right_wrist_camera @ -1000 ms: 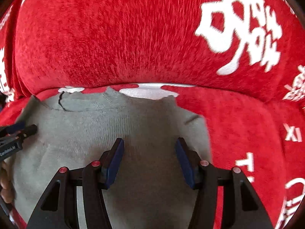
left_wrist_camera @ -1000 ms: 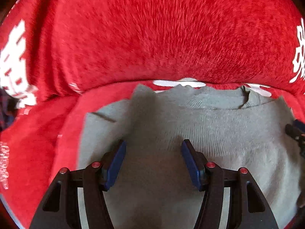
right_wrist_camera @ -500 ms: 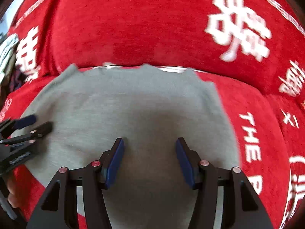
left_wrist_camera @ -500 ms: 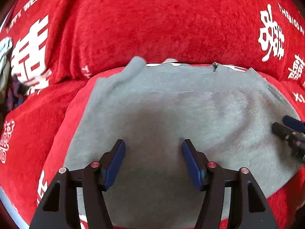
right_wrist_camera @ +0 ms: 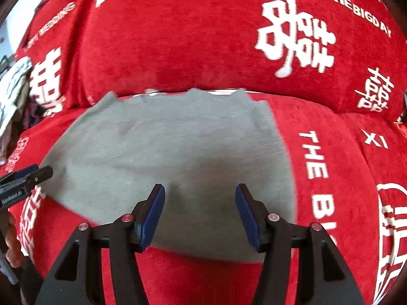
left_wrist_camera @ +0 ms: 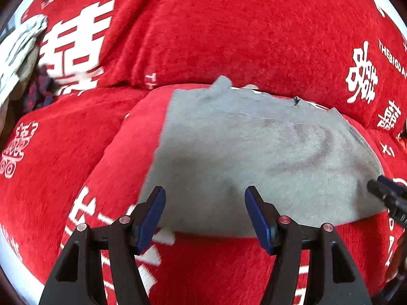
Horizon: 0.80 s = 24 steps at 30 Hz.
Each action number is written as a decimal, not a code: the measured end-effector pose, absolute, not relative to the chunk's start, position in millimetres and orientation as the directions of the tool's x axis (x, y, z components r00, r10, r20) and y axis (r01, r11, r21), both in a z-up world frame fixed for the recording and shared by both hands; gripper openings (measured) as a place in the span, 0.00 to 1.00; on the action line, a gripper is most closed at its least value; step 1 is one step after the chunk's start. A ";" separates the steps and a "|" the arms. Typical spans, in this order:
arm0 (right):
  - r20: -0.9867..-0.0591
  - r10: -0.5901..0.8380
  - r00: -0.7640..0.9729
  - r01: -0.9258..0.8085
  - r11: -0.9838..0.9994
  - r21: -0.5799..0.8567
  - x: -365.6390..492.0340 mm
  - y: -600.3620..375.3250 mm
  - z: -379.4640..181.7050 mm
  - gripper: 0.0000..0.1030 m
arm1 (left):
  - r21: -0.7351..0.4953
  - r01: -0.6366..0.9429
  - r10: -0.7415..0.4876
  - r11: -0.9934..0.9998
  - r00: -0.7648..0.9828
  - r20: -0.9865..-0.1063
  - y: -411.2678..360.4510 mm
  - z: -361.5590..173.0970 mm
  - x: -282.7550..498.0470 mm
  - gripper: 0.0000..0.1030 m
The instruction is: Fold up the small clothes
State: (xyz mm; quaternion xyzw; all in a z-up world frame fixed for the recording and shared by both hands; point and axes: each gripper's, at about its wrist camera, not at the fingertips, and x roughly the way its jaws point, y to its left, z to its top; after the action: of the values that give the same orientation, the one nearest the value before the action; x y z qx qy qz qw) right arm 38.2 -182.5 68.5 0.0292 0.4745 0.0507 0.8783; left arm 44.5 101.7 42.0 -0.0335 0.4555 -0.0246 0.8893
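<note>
Both tongs, left tongs (left_wrist_camera: pixel 204 212) and right tongs (right_wrist_camera: pixel 199 209), gape wide, holding nothing, above one grey sweater (left_wrist_camera: pixel 254 157) on one red blanket (left_wrist_camera: pixel 229 30).

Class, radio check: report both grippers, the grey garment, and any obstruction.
Left gripper open, empty. Right gripper open, empty. Grey garment flat on red sofa cover. Nothing on it.
</note>
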 end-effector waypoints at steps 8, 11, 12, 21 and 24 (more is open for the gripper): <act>-0.858 0.095 0.504 -0.009 0.994 0.104 25.3 -191.7 48.1 0.60 | -0.132 -0.041 -0.087 0.990 0.564 -0.821 134.7 30.8 31.0 0.64; -0.860 0.074 0.505 0.002 0.996 0.087 17.9 -194.2 53.3 0.60 | -0.164 -0.053 -0.108 0.985 0.552 -0.827 141.9 22.4 28.7 0.64; -0.859 0.070 0.507 0.006 0.996 0.084 16.5 -194.9 55.8 0.60 | -0.174 -0.056 -0.115 0.983 0.548 -0.828 142.9 19.7 28.1 0.64; -0.847 0.086 0.525 -0.028 0.996 0.084 16.9 -176.7 68.5 0.60 | -0.310 -0.040 -0.239 0.950 0.544 -0.804 144.4 3.2 35.3 0.64; -0.846 0.101 0.524 -0.050 0.995 0.088 19.5 -166.6 69.9 0.60 | -0.441 -0.040 -0.347 0.897 0.554 -0.757 156.5 0.5 41.3 0.64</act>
State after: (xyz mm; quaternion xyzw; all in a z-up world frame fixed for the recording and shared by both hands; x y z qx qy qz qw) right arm 19.5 -166.6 69.9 0.0263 0.4859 0.0434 0.8725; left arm 41.3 156.5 0.5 -0.2087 0.4638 -0.0899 0.8563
